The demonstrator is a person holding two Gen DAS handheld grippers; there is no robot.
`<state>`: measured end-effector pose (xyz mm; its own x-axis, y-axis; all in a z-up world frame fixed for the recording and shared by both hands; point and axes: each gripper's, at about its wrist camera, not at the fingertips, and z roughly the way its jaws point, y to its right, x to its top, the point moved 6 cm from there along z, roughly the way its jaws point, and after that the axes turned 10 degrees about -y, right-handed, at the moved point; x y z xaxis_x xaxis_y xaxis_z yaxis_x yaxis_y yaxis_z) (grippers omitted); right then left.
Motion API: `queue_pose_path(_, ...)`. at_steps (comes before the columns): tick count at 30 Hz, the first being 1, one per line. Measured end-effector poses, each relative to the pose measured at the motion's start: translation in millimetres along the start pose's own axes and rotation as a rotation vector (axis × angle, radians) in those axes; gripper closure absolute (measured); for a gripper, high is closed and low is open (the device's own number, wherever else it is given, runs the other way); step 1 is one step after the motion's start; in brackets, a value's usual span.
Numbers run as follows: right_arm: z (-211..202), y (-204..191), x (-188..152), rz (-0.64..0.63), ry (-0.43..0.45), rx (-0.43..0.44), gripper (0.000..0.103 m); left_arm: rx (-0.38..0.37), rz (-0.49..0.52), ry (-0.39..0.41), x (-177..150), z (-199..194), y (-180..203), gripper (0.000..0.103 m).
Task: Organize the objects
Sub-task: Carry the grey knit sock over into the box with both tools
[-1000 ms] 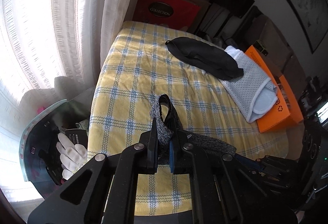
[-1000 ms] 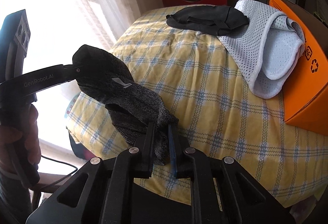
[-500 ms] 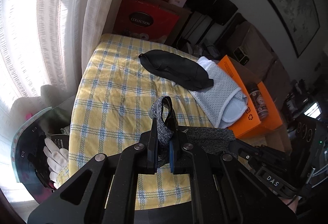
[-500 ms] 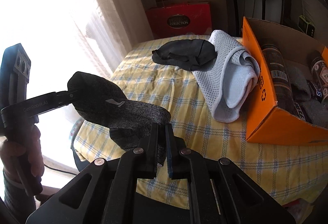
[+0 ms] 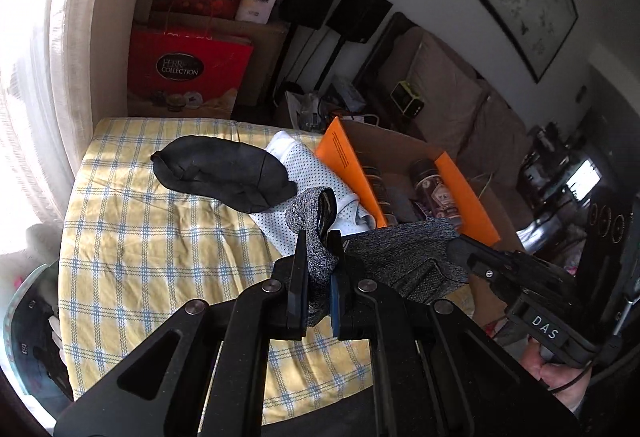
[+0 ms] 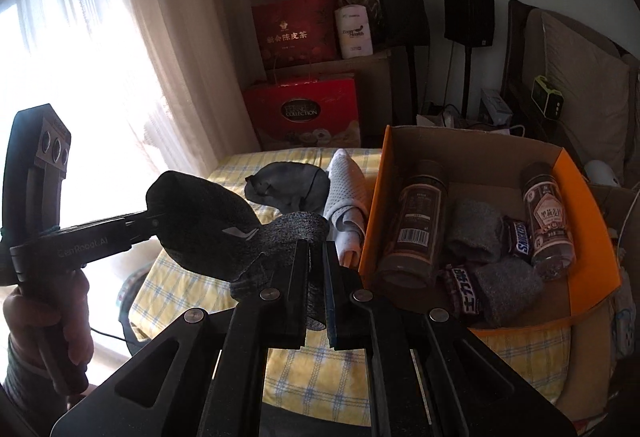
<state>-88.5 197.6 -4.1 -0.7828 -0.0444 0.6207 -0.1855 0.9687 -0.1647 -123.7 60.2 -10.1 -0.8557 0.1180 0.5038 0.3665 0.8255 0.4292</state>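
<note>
A dark grey knitted sock hangs in the air between the two grippers, above the near edge of the yellow-and-blue checked tablecloth and just short of the orange cardboard box. The left gripper has its jaws pinched nearly shut on the sock's cuff, and the right gripper is likewise clamped tight on the other end. The step in hand looks like carrying the sock to the box, where similar grey rolled socks, two brown jars and snack bars already lie. The next move probably calls for bringing it over the open box and letting go with both jaws. A black eye mask and a white mesh slipper are left on the cloth.
</note>
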Motion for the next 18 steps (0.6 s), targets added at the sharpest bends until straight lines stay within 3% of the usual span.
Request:
queue_pose_path(9,-27.4,59.5,8.4,0.070,0.054,-0.093,0.098,-0.030,0.114,-0.029,26.3,39.2,79.8,0.096)
queue_pose_path(18,-34.6,124.4,7.8,0.161,0.051,-0.165,0.097,-0.024,0.164,-0.072,42.8,95.8,126.1,0.096)
